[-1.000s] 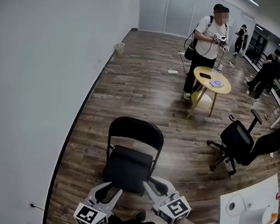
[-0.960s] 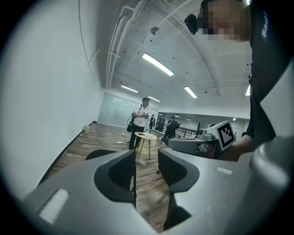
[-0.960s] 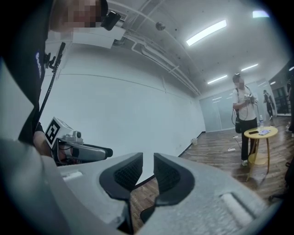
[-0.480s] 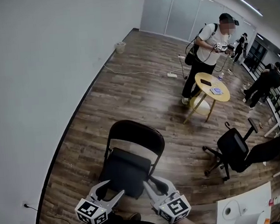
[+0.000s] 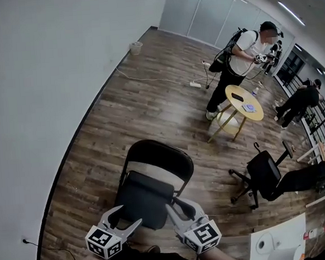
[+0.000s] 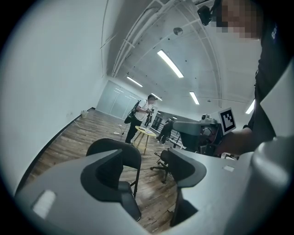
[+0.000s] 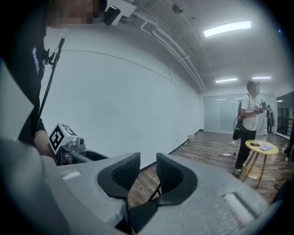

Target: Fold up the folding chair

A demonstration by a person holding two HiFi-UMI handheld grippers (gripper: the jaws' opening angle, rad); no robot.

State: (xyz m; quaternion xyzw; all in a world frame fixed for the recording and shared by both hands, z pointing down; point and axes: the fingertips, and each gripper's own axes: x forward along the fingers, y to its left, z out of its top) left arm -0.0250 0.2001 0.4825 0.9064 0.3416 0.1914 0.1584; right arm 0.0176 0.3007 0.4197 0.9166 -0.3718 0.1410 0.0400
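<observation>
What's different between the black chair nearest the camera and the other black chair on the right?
The folding chair stands on thin tube legs; the office chair sits on a star-shaped base. The folding chair has a rounded back with an open gap beneath it; the office chair looks bulkier. Both are black, unoccupied, and on the wood floor.

The folding chair stands left of the office chair.

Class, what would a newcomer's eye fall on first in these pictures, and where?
A black folding chair, unfolded, stands low in the middle of the head view. Right before it are the left gripper and right gripper, jaws just opened wider, nothing between them. Back right, a person stands by a round yellow table.
</observation>
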